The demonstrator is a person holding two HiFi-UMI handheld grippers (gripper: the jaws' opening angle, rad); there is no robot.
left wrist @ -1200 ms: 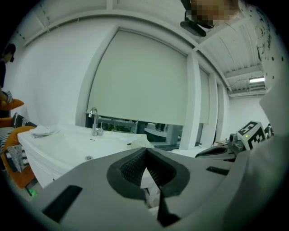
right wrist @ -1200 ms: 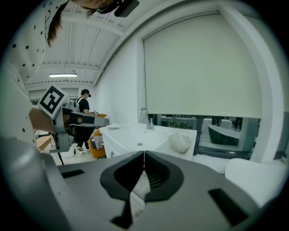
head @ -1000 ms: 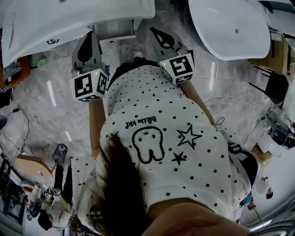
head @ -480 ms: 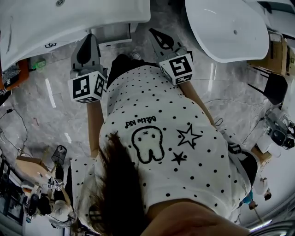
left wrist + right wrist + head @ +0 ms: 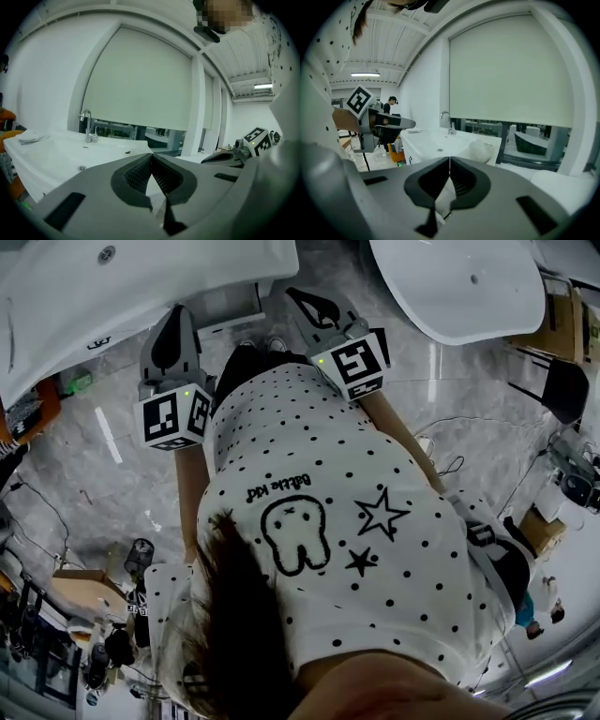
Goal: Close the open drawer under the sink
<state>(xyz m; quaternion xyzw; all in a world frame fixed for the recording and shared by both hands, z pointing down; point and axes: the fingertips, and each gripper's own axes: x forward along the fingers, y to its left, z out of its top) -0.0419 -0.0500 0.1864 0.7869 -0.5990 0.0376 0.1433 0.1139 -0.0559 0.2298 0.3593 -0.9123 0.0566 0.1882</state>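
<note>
The white sink [image 5: 94, 287] fills the upper left of the head view, and a white drawer front [image 5: 230, 304] sticks out from under its edge. My left gripper [image 5: 180, 310] points at the sink's edge just left of that drawer, jaws shut and empty. My right gripper [image 5: 291, 293] is held just right of the drawer, also shut and empty. In the left gripper view the pads meet at the tip of the left gripper [image 5: 151, 154], with the sink basin [image 5: 56, 154] and faucet [image 5: 86, 126] beyond. The right gripper [image 5: 449, 159] view shows the sink cabinet [image 5: 410, 157] ahead.
A white freestanding tub [image 5: 459, 287] lies at the upper right. The floor is grey marble [image 5: 84, 474] with cables. An orange object [image 5: 42, 399] sits at the left, a dark chair [image 5: 562, 395] at the right, cluttered gear at the lower left. Another person [image 5: 393, 105] stands far off.
The left gripper has edged toward the sink's edge. The right gripper has held about still beside the drawer. Both pairs of jaws stay shut.
</note>
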